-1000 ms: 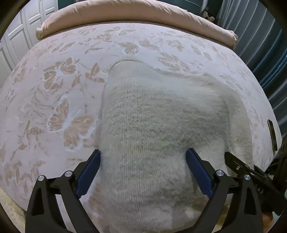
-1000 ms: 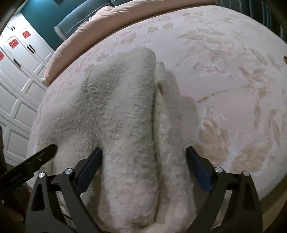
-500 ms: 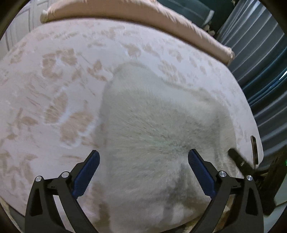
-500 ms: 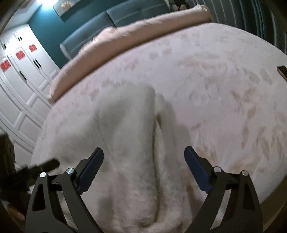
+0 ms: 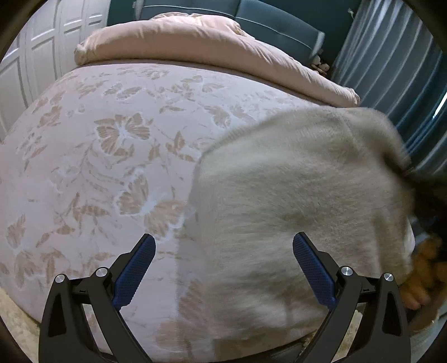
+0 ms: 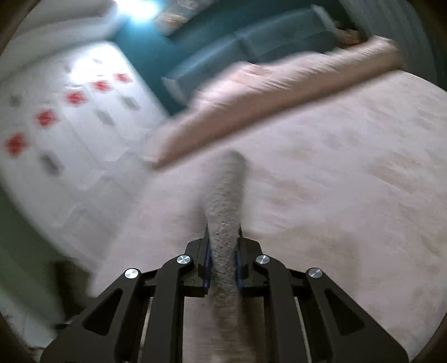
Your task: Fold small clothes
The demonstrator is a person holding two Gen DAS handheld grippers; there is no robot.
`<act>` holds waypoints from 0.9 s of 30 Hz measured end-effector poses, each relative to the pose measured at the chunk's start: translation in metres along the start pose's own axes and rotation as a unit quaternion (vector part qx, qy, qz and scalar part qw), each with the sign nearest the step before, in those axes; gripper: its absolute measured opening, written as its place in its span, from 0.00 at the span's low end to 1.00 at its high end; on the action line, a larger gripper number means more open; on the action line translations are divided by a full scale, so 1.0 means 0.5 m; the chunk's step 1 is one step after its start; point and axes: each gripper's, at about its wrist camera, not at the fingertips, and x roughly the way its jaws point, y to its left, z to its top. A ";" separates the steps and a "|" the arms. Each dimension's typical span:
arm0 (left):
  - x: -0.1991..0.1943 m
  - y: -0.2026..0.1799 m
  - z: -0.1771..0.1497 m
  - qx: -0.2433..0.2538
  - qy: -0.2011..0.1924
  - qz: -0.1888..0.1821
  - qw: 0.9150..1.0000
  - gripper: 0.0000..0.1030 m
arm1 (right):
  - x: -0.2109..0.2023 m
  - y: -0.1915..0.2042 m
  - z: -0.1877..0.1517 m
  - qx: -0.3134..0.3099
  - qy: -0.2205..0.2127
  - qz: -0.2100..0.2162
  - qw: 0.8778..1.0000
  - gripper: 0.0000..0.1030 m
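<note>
A cream fuzzy knit sweater (image 5: 293, 195) lies on the pink floral bedspread (image 5: 83, 167), near the bed's front edge. Its right side is raised off the bed. My left gripper (image 5: 223, 243) hovers open above the sweater's left edge, holding nothing. In the right wrist view, my right gripper (image 6: 223, 245) has its jaws closing and pinches a bunched strip of the sweater (image 6: 226, 195), which stretches forward from the pads. A hand (image 5: 421, 279) shows at the right edge of the left wrist view.
A rolled pink duvet (image 5: 195, 44) lies across the far end of the bed, before a teal headboard (image 5: 279, 25). White wardrobe doors (image 5: 28, 69) stand to the left and blue-grey curtains (image 5: 391, 69) to the right. The right wrist view is blurred.
My right gripper went from wide open to pinching a fold of the sweater and rose with it. My left gripper lifted and shifted left, staying open; the sweater's right side came up.
</note>
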 end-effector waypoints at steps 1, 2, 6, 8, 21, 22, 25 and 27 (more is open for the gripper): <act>0.008 -0.005 -0.001 0.002 0.004 0.001 1.000 0.94 | 0.047 -0.051 -0.022 0.022 0.041 -0.044 0.998 0.12; 0.017 -0.010 -0.003 0.002 0.009 0.000 1.000 0.94 | 0.083 -0.090 -0.042 0.041 0.075 -0.077 0.993 0.12; 0.063 -0.032 -0.017 0.010 0.026 0.001 1.000 0.94 | 0.072 -0.156 -0.094 0.109 0.070 -0.058 0.990 0.19; 0.084 -0.038 -0.020 0.007 0.038 0.008 0.999 0.94 | 0.027 -0.140 -0.090 0.107 0.046 -0.072 0.991 0.22; 0.124 -0.025 -0.045 -0.020 0.067 0.019 0.997 0.95 | -0.050 -0.067 -0.188 0.073 0.072 -0.109 0.989 0.18; 0.115 -0.027 -0.042 -0.019 0.062 0.019 0.998 0.93 | -0.079 -0.052 -0.172 0.068 0.045 -0.089 0.993 0.07; 0.095 -0.037 -0.041 -0.002 0.046 0.026 0.999 0.93 | -0.119 -0.051 -0.159 0.064 0.018 -0.099 0.993 0.00; 0.104 -0.041 -0.046 0.002 0.053 0.030 0.998 0.93 | -0.071 -0.095 -0.185 0.060 0.078 -0.158 0.983 0.00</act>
